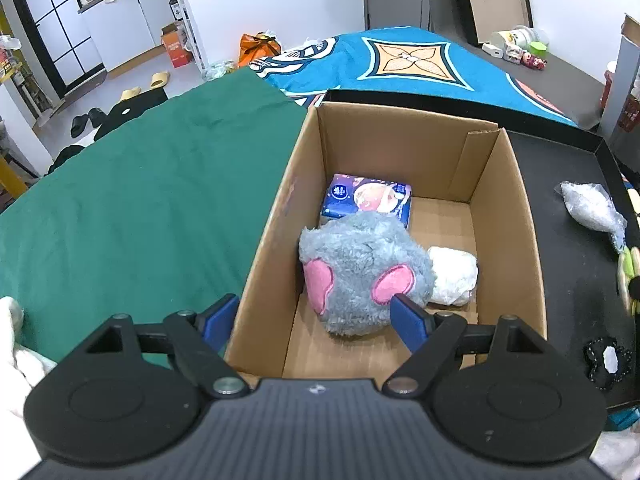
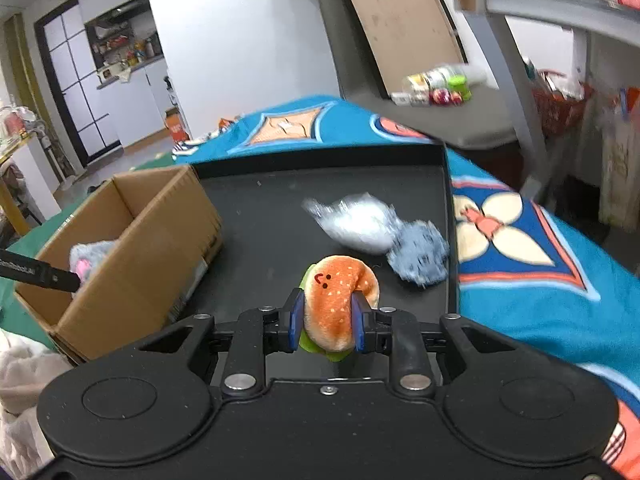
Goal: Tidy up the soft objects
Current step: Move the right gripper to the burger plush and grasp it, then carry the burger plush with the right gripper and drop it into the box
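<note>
With the cardboard box (image 2: 132, 248) at ten o'clock of the black tray (image 2: 272, 220), the right gripper (image 2: 326, 320), jaws clamped on the burger plush (image 2: 340, 292), should lift clear of the box wall before crossing, while the left gripper (image 1: 316, 316) hangs wide apart over the grey plush (image 1: 360, 276).

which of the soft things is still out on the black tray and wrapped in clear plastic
The white plastic-wrapped bundle beside the fuzzy blue-grey piece; the other white bundle already lies in the cardboard box.

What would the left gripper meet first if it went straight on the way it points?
Most likely the grey plush in the box: it lies between and just beyond the open left gripper. Depth is hard to judge.
</note>
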Tool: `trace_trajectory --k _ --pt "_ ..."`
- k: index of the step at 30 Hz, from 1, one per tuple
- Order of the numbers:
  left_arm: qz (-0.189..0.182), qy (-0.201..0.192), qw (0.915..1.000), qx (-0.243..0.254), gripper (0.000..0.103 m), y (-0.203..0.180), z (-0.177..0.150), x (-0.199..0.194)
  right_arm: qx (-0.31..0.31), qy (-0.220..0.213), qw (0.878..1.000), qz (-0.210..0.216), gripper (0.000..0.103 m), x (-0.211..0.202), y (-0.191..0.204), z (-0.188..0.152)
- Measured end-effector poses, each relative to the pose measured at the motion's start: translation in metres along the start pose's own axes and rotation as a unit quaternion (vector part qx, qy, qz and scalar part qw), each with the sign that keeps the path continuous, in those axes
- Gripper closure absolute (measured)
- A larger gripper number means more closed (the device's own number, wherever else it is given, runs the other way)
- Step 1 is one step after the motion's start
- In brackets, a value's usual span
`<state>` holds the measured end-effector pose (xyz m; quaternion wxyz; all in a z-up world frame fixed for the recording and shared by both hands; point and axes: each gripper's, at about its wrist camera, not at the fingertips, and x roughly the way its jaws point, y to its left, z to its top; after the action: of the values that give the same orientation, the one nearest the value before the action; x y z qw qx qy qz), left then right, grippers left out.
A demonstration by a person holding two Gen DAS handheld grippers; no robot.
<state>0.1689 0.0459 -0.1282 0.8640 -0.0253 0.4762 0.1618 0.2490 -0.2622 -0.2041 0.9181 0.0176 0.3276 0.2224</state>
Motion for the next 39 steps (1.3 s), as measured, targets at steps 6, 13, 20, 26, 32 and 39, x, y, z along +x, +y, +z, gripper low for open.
trace_trajectory --k 6,13,20,26,32,39 --pt "-0.013 -0.008 0.9999 -0.003 0.022 0.007 0.002 -0.004 -0.015 -0.022 1.000 0.011 0.079 -0.004 0.013 0.010" --pt "-0.037 -0.008 0.9993 -0.004 0.022 0.017 0.000 -0.006 -0.034 -0.036 0.998 0.028 0.079 -0.003 0.033 0.019" --pt "-0.057 -0.012 0.9983 -0.008 0.024 0.029 -0.002 -0.004 -0.054 -0.042 0.997 0.039 0.079 -0.001 0.055 0.029" --pt "-0.065 -0.012 0.9978 -0.005 0.033 0.036 -0.003 -0.004 -0.061 -0.057 0.995 0.050 0.079 0.002 0.078 0.045" --pt "-0.079 0.000 0.9969 -0.001 0.053 0.039 -0.003 0.000 -0.073 -0.061 0.993 0.066 0.079 0.008 0.101 0.057" --pt "-0.077 0.007 0.9970 0.000 0.072 0.043 0.000 0.007 -0.083 -0.058 0.992 0.079 0.079 0.015 0.117 0.062"
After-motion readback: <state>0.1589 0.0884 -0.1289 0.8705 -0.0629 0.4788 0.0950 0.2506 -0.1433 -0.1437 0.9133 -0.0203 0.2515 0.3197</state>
